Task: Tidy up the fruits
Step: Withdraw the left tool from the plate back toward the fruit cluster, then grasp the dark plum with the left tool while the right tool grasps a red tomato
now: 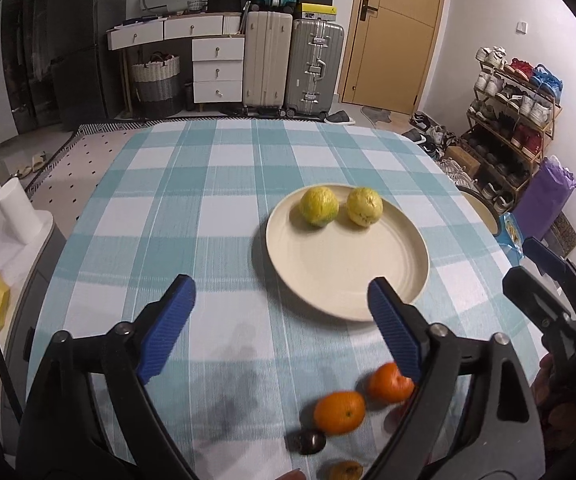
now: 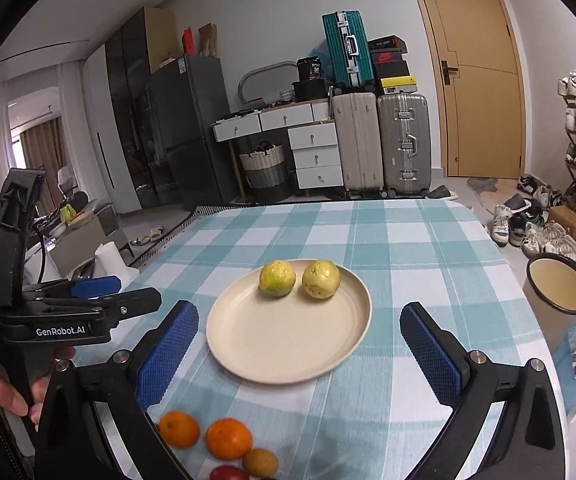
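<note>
A cream plate (image 1: 348, 276) (image 2: 288, 340) sits on the checked tablecloth with two yellow-green fruits, one on the left (image 1: 319, 205) (image 2: 277, 278) and one on the right (image 1: 364, 206) (image 2: 321, 279), at its far side. Two oranges (image 1: 340, 412) (image 1: 388, 382) (image 2: 178, 428) (image 2: 228, 438), a small brownish fruit (image 2: 260, 462) (image 1: 346, 470) and a dark red fruit (image 2: 227, 473) (image 1: 308, 442) lie on the cloth near me. My left gripper (image 1: 281, 308) is open and empty above the cloth, left of the plate. My right gripper (image 2: 300, 332) is open and empty, over the plate's near edge.
The table (image 1: 191, 184) drops off at its edges. A cream bin (image 2: 558, 292) stands to the right, a shoe rack (image 1: 512, 112) beyond it. A white roll (image 1: 17, 212) stands on a side surface to the left. Suitcases (image 1: 292, 64) and drawers stand at the far wall.
</note>
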Action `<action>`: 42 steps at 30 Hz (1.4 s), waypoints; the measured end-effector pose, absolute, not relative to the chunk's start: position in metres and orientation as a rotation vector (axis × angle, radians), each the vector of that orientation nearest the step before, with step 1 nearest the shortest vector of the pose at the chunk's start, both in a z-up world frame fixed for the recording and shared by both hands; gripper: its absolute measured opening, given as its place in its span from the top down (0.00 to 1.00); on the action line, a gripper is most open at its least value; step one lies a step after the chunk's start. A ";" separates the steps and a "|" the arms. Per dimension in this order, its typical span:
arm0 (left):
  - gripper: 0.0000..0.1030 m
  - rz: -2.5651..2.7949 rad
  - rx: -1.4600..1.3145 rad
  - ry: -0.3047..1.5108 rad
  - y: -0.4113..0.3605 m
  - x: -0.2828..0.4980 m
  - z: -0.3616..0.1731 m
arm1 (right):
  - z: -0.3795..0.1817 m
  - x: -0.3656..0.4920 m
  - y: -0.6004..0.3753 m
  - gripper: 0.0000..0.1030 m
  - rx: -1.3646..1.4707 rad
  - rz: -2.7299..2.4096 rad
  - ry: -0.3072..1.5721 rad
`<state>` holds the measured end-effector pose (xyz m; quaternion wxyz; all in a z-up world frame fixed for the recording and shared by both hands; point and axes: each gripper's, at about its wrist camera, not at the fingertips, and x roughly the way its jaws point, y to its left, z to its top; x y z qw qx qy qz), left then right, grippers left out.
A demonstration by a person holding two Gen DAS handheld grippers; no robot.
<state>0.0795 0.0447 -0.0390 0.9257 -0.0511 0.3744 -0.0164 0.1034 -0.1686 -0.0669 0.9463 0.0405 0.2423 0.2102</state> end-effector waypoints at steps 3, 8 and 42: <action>0.03 -0.024 -0.113 0.764 0.048 0.068 -0.045 | -0.070 0.091 -0.167 0.00 0.078 0.436 0.492; 0.01 -0.038 -0.126 0.783 0.055 0.051 -0.057 | -0.078 0.070 -0.164 0.00 0.066 0.451 0.498; 0.05 -0.200 -0.055 0.990 0.039 0.021 -0.132 | -0.112 0.040 -0.159 0.00 0.010 0.444 0.611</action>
